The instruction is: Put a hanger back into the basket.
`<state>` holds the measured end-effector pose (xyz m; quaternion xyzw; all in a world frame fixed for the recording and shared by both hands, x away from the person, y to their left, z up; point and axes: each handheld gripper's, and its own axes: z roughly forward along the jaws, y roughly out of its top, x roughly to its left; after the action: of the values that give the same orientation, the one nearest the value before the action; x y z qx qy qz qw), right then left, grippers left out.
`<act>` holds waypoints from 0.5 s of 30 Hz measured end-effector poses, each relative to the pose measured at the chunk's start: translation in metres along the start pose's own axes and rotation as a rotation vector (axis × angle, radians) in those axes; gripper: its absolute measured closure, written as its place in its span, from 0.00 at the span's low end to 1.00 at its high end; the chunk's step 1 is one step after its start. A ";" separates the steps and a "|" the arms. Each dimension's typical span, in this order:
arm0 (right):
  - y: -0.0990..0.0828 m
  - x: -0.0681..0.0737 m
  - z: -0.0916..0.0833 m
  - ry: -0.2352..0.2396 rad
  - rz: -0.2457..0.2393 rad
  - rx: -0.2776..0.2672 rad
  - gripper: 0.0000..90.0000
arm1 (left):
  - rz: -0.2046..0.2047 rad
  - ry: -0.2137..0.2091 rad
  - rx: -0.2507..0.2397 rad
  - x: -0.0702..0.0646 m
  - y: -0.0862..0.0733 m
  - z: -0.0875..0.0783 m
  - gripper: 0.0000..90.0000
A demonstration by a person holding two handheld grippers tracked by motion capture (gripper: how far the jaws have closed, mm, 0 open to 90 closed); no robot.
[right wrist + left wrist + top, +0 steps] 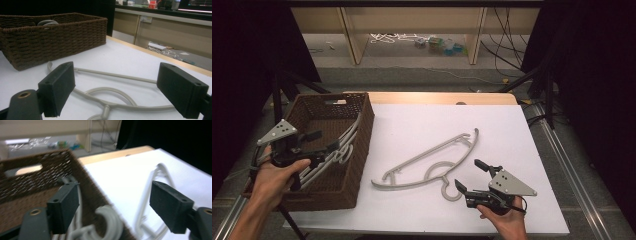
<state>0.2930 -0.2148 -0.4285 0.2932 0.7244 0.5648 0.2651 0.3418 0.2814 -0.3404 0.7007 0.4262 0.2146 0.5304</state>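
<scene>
At frame left, the wicker basket (357, 150) already holds hangers; the left gripper (319, 141) hovers there, jaws apart and empty. One grey hanger (432, 160) lies centre-table. Judged step: collection. Right gripper (472, 177), jaws spread, must close on its hook.

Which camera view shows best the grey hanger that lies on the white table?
The high view: the whole hanger lies flat on the table, hook toward the right tongs. The right gripper view shows its hook and arms close up, cut off below. The left gripper view shows a blurred part past the basket.
</scene>
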 end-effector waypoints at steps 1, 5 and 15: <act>0.000 0.000 0.000 0.002 0.009 0.002 0.18 | 0.005 -0.007 -0.008 -0.005 0.001 0.001 0.24; 0.000 0.001 0.000 0.002 0.001 0.003 0.18 | 0.023 -0.036 -0.031 -0.023 0.003 0.009 0.23; 0.000 0.000 -0.001 0.006 0.008 0.006 0.18 | 0.058 -0.090 -0.070 -0.058 0.001 0.027 0.22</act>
<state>0.2925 -0.2152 -0.4280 0.2954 0.7256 0.5645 0.2598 0.3308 0.2185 -0.3398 0.7027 0.3737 0.2132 0.5667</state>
